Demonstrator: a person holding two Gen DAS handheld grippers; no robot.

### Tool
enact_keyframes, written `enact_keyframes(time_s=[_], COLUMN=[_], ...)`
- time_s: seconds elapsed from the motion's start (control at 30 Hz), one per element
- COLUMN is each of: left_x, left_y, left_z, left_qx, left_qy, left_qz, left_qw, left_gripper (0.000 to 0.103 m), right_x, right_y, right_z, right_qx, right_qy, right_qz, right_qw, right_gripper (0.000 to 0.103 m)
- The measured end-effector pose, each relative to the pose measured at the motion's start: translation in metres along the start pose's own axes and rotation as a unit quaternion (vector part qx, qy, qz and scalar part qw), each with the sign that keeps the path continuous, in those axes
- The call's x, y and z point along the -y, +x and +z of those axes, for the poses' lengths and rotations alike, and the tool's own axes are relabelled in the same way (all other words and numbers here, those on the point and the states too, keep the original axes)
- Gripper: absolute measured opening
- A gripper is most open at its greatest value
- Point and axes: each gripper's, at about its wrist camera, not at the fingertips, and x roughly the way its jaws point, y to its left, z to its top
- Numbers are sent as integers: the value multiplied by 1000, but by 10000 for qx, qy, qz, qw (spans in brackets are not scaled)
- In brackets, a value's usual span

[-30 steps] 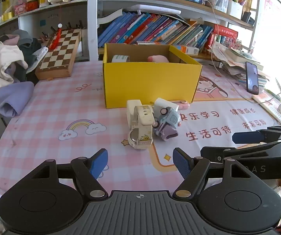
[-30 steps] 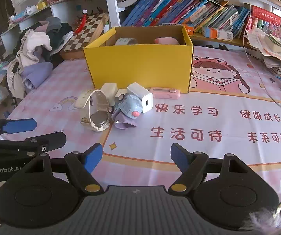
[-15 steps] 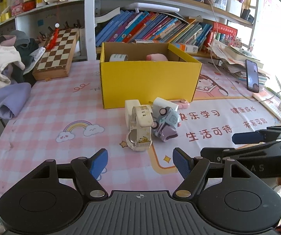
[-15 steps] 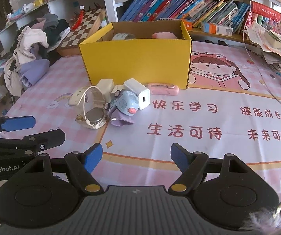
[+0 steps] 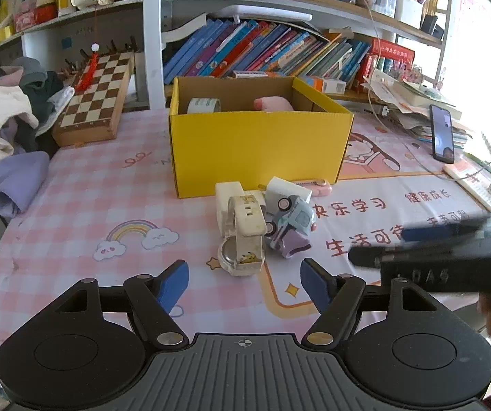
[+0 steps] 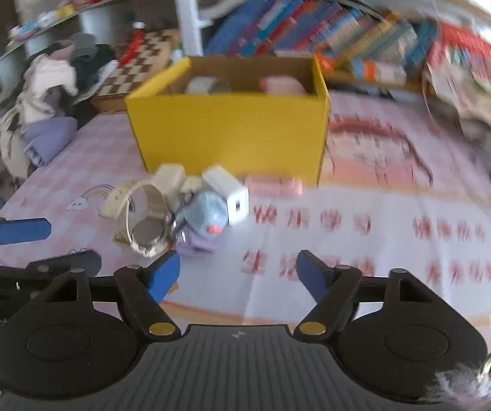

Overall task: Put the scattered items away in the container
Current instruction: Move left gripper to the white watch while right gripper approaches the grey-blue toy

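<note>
Both hand-held grippers have advanced toward the cluster of small items since the earlier frames, which now sits larger in each wrist view; the right view is smeared by motion blur. Left hand-held gripper (image 5: 243,282): jaws wide, holding nothing, aimed at the cream wristwatch (image 5: 243,236), which stands on edge with its case toward the camera. Right hand-held gripper (image 6: 238,274): jaws likewise wide and empty, with its left fingertip just beside the watch case and the blue toy car (image 6: 206,214) ahead of the gap.

The items lie on the worktop (image 5: 84,205) directly in front of the yellow cardboard box (image 5: 259,147): the watch, the toy car resting on a purple object (image 5: 291,243), two white charger blocks (image 5: 286,190) behind them, and a pink flat item (image 5: 317,185) against the box wall. A tape roll (image 5: 204,105) and a pink object (image 5: 274,104) are already inside the box.

Risks, as judged from this arrangement: the pieces touch one another, so closing on the watch could drag or topple the car and chargers. The looped strap offers a yielding, uneven hold and may slip. Both tools converge on the same cluster and could collide. The pink item, tight against the box, leaves little room for a finger.
</note>
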Motion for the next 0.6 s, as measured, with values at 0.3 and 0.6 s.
enact_keyframes(time_s=[0.3, 0.6], left_x=[7, 9], left_y=[18, 45], left_z=[6, 11], left_qx=[-78, -246], left_qy=[149, 192], left_qz=[-65, 105], left_qw=[9998, 9995], left_gripper=[65, 49], right_x=[9, 17], right_y=[9, 24], right_z=[6, 20], right_qx=[-142, -238], right_qy=[184, 187], right_qz=[128, 346], right_qw=[9996, 9989], right_gripper=[64, 64])
